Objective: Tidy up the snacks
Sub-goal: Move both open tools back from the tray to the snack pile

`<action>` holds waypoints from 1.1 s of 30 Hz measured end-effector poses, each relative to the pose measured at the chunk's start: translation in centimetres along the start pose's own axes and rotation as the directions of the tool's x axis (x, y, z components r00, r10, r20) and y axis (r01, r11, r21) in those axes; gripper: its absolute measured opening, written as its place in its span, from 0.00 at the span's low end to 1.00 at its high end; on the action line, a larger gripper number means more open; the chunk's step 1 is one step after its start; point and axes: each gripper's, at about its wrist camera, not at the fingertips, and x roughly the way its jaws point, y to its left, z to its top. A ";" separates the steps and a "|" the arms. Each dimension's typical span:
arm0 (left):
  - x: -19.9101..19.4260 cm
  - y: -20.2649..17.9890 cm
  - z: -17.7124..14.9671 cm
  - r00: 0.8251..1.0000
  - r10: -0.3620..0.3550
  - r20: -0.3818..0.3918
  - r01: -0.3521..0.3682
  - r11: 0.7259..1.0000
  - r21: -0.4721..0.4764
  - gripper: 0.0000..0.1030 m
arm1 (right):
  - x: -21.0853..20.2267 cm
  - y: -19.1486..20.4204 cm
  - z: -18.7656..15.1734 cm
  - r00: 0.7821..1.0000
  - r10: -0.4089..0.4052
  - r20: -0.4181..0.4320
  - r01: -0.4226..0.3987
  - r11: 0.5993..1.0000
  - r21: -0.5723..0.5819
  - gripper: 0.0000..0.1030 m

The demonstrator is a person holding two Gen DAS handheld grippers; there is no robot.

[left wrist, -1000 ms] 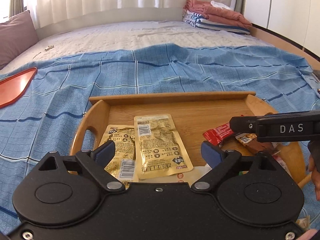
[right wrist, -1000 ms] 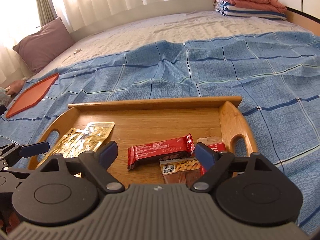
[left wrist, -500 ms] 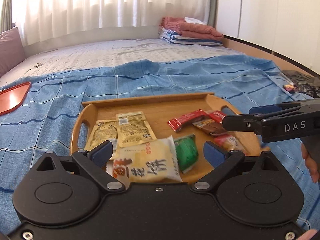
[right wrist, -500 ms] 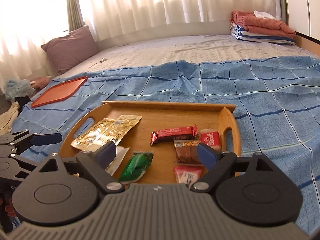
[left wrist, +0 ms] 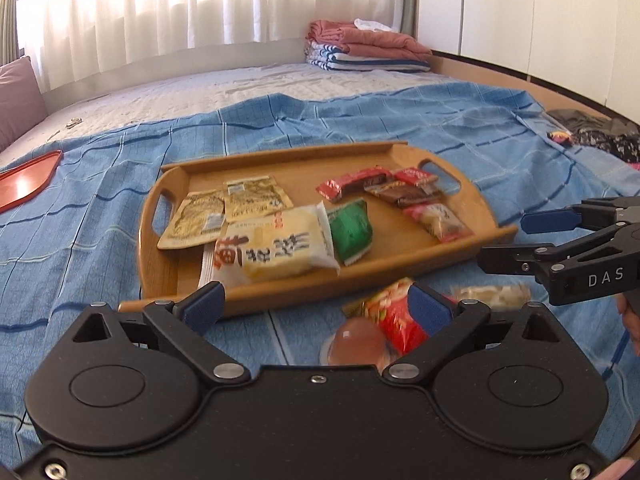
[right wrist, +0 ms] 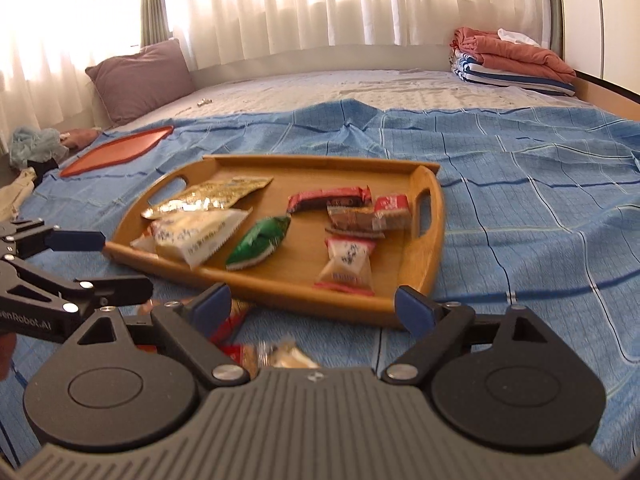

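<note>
Spread over a bed (right wrist: 400, 92) as a work surface: a blue checked sheet (left wrist: 100, 216), and on it a wooden tray (left wrist: 452, 256) holding sorted snacks, gold sachets (left wrist: 224, 208) to its left, red bars (left wrist: 360, 182) to its right, a yellow packet (left wrist: 276, 248) and green packet (left wrist: 350, 228) between. Still loose near the tray's front rim, likely next: a red-and-green packet (left wrist: 396, 316), a jelly cup (left wrist: 356, 340) and a pale wrapped snack (left wrist: 492, 296). Hovering wide and empty, left gripper (left wrist: 316, 304) and right gripper (right wrist: 312, 306); nothing blocking either, an orange lid (right wrist: 116, 150) well apart.
</note>
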 end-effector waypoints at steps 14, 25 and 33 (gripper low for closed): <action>-0.9 -0.7 -3.3 1.000 0.018 -0.021 -0.017 0.998 0.052 0.72 | 0.4 0.7 -4.1 0.996 -0.089 -0.024 0.088 0.994 -0.061 0.91; 1.1 -2.1 -3.8 0.997 -0.010 -0.073 0.012 1.000 0.024 0.57 | 1.5 1.1 -4.9 0.993 -0.100 -0.068 0.096 0.994 -0.058 0.89; 2.1 -1.9 -3.8 0.996 -0.006 -0.092 0.004 1.000 -0.020 0.54 | 2.2 1.8 -5.0 0.988 -0.112 -0.103 0.104 0.991 -0.088 0.95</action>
